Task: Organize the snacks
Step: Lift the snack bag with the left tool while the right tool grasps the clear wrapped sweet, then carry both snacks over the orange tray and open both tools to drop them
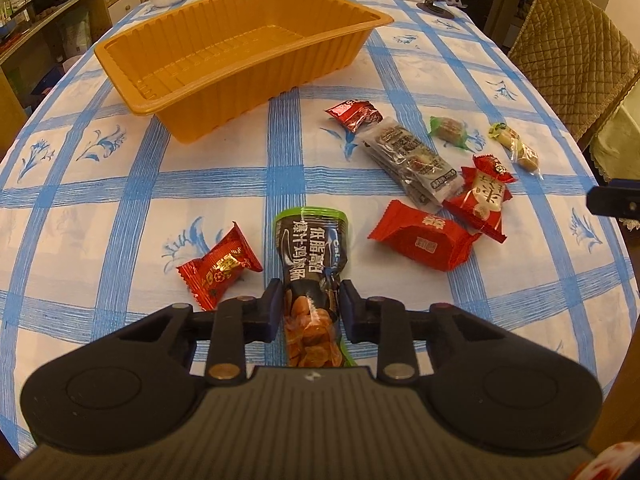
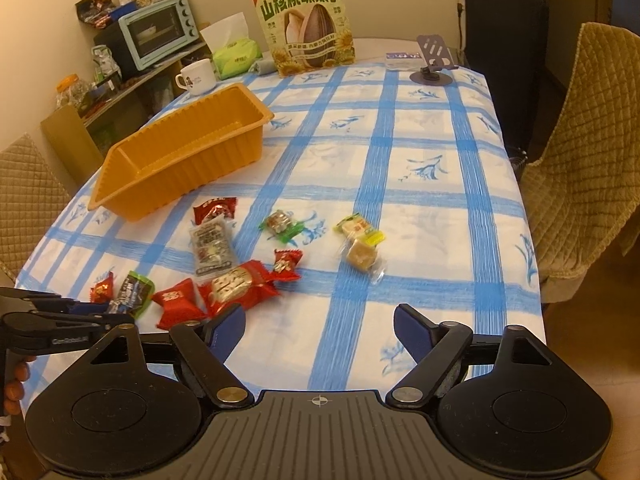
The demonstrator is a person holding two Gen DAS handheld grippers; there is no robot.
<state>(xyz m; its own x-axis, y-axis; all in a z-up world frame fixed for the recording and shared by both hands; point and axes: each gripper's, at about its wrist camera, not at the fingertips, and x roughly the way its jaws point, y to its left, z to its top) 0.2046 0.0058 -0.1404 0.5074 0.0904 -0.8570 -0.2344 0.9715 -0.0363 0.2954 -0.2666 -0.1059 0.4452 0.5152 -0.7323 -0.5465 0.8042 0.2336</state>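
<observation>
The dark snack pouch (image 1: 314,256) with a green top edge lies on the blue-checked tablecloth (image 1: 120,200), and the left gripper (image 1: 310,306) is clamped on its lower end, both pads pressed against its sides where the clear window shows orange pieces. Just left of the pouch sits a small red foil candy (image 1: 218,268); to its right, close but apart, lies a red wrapped cake (image 1: 422,236). Beyond that, a red and white packet (image 1: 482,196) rests against the near end of a long grey sachet (image 1: 412,160), with a dark red candy (image 1: 354,114) touching the sachet's far end. A green-wrapped sweet (image 1: 450,130) and a clear-wrapped pale bar (image 1: 514,146) lie farther right, apart from the cluster. The orange ribbed tray (image 1: 192,120) stands across the table beyond the pouch, slightly left, holding nothing, and the stretch of cloth between pouch and tray is bare. The right gripper (image 2: 318,330) hangs over the near table edge with its jaws spread wide, nothing between them, the red packets just ahead of its left finger. At the far end stand a sunflower seed bag (image 2: 304,24), a white mug (image 2: 196,76), a green tissue pack (image 2: 232,56) and a phone stand (image 2: 434,64). A quilted chair (image 2: 584,152) sits beside the table on the right.
</observation>
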